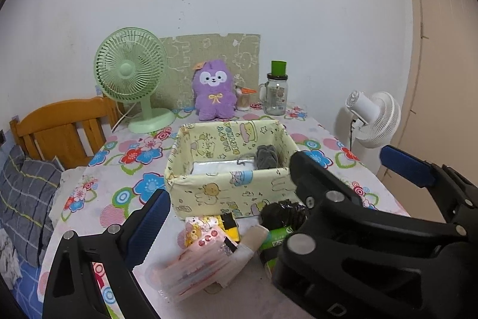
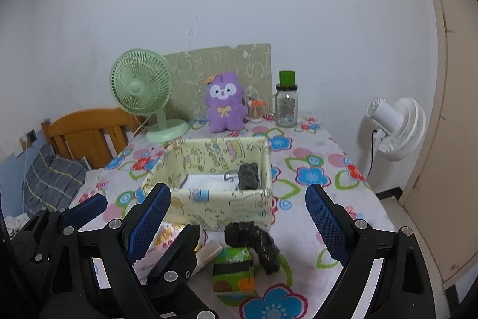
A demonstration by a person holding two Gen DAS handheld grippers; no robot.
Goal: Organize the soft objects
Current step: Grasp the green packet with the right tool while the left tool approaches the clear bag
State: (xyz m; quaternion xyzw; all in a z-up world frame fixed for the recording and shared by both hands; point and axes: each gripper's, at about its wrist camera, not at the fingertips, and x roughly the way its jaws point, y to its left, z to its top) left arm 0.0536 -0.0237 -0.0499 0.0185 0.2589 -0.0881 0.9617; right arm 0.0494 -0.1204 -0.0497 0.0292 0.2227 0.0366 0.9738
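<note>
1. The left gripper (image 1: 269, 193) is spread wide and holds nothing; its blue-padded fingers (image 1: 149, 226) sit at 7 and 3 o'clock of the left wrist view.
2. The right gripper (image 2: 239, 217) also stands wide apart and empty, its pads at 8 and 4 o'clock of its own view.
3. A yellow fabric box (image 2: 227, 199) sits mid-table on the flowered tablecloth (image 2: 310, 175). Inside it lie a grey rolled soft item (image 2: 248, 176) against the right wall and a flat white packet (image 2: 209, 181) on the floor.
4. Just in front of the box, toward 6 o'clock, lies a crumpled black bag (image 2: 254, 241), touching a green packet (image 2: 234, 271).
5. To the left of those sit a pink cartoon-print pouch (image 1: 200, 232) and a beige roll (image 1: 251, 241); a blurred pink item (image 1: 191, 271), possibly a plastic pack, lies nearest the camera.
6. At 12 o'clock, at the table's far edge, stand a green desk fan (image 2: 140, 88), a purple plush toy (image 2: 225, 102) and a glass jar with a green lid (image 2: 286, 103).
7. A white floor fan (image 2: 397, 127) stands off the table at 3 o'clock.
</note>
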